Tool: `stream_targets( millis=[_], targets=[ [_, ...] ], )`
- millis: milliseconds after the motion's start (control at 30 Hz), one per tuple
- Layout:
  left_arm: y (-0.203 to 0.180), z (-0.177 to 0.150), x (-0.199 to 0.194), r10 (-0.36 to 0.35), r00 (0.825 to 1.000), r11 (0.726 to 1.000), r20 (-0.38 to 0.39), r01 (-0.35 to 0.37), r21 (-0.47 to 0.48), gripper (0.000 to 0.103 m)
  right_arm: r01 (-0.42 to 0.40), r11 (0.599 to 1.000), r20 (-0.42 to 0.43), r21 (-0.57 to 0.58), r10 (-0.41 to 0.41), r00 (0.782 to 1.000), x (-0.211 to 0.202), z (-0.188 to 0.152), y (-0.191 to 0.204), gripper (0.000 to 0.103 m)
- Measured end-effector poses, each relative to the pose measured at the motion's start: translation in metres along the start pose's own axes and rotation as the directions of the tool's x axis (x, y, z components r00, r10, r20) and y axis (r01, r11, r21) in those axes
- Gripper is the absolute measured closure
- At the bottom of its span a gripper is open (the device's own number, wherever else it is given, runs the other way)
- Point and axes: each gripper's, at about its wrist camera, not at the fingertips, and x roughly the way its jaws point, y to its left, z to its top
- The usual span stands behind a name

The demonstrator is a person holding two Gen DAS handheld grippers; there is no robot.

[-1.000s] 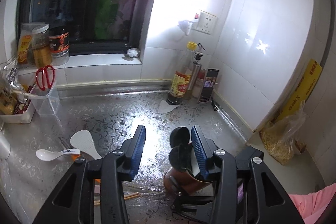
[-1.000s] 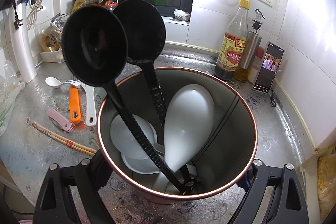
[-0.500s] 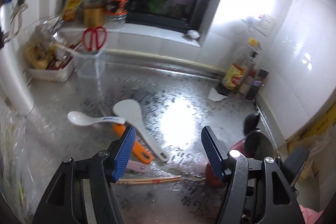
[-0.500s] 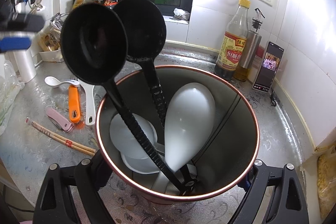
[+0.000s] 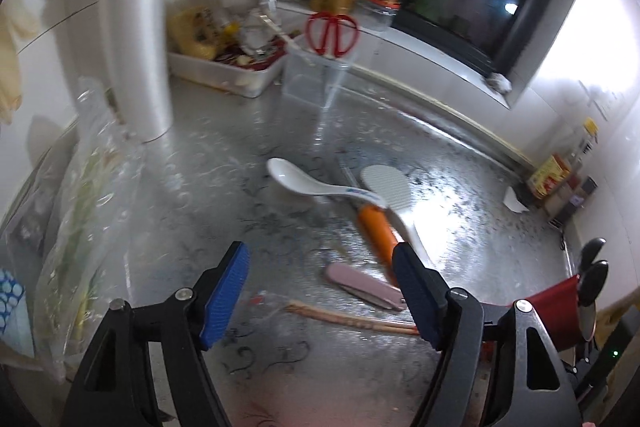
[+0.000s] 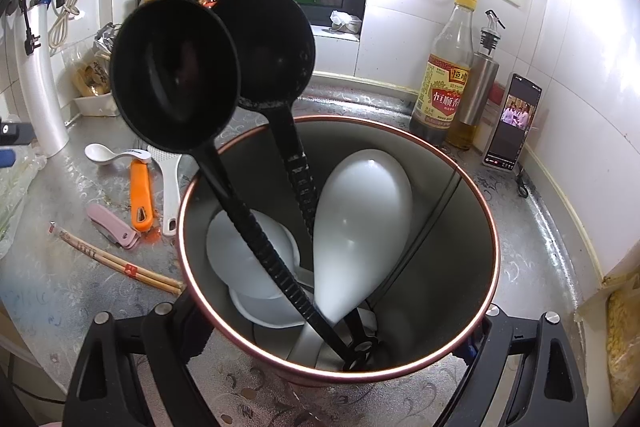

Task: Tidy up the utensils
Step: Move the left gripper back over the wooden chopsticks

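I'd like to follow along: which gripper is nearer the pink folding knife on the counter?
Left. The left gripper hangs open just above the pink folding knife. The right gripper straddles the utensil holder, with the knife off to its side.

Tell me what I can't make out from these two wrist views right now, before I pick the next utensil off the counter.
- Right gripper fingertips: right wrist view, hidden behind the utensil holder, so pad contact is unseen.
- Holder's bottom: same view, covered by the white spoons and black ladles.
- Chopsticks: left wrist view, one end behind the left gripper finger.
- Orange-handled tool: its working end lies under the rice paddle; motion blur.
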Motion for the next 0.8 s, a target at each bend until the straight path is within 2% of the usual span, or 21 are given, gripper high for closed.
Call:
stream_targets(
  millis=[100,233,367,533,667,800],
  targets=[
    [0.014,-0.002,0.001,0.023,1.000,0.999,0.004,-0.023,-0.045,0.016,0.000,1.000,-0.003,0.001,0.000,1.000,0.000,0.000,0.000,0.009],
    [0.025,-0.007,0.007,0.028,1.000,0.996,-0.012,-0.029,-0.083,0.014,0.003,1.000,-0.004,0.002,-0.003,1.000,0.001,-0.001,0.000,0.009],
    [0.020,-0.018,0.028,0.045,0.994,0.997,-0.096,-0.050,-0.057,0.013,0.007,1.000,-0.007,0.002,-0.007,1.000,0.000,-0.001,0.001,0.009],
    [0.010,-0.035,0.059,0.048,0.976,0.998,-0.211,-0.056,-0.030,0.013,0.009,1.000,-0.010,0.001,-0.009,1.000,0.000,-0.003,0.002,0.009],
    [-0.011,-0.044,0.072,0.089,0.965,0.995,-0.246,-0.078,0.055,0.013,0.009,1.000,-0.011,0.001,-0.009,1.000,0.000,-0.003,0.003,0.009],
    [-0.045,-0.046,0.073,0.087,0.970,0.984,-0.228,-0.047,0.175,0.013,0.009,1.000,-0.011,0.001,-0.009,1.000,0.000,-0.003,0.003,0.009]
  ],
)
